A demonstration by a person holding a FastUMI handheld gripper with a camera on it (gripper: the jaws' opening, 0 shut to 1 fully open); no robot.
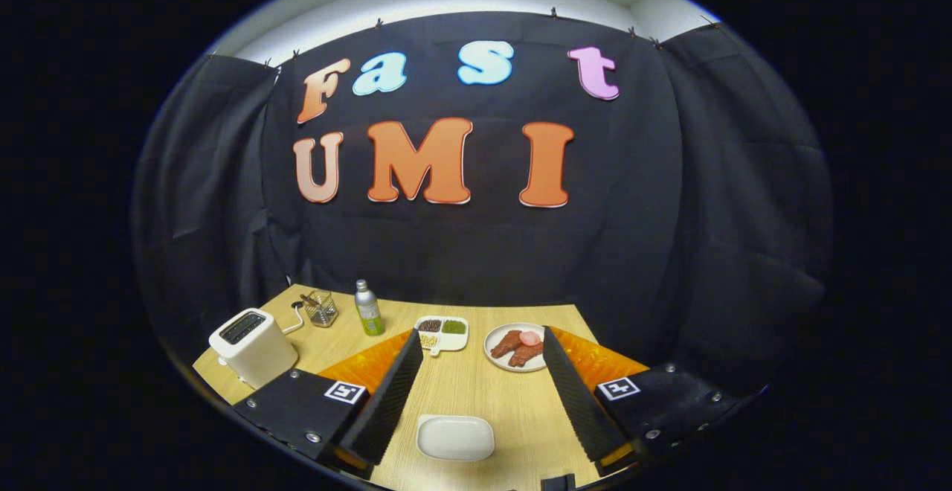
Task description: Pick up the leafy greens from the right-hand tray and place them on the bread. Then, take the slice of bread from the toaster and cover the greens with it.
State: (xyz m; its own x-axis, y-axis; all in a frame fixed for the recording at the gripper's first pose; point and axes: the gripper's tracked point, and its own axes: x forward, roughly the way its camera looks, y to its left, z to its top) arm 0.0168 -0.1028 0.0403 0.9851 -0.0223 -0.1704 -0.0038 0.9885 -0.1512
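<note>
While we hold the gripper wide open, gripping nothing, bottle label too small to read, empty white dish between our fingers, toaster beyond

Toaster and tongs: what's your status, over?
Tongs open, holding nothing. Toaster beyond the left finger, slot contents unclear. Small white dish lies between the fingers. Over.

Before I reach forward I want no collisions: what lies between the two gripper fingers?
In the gripper view, a small white dish sits on the wooden table between the open gripper's fingers; past it, bare wood.
</note>
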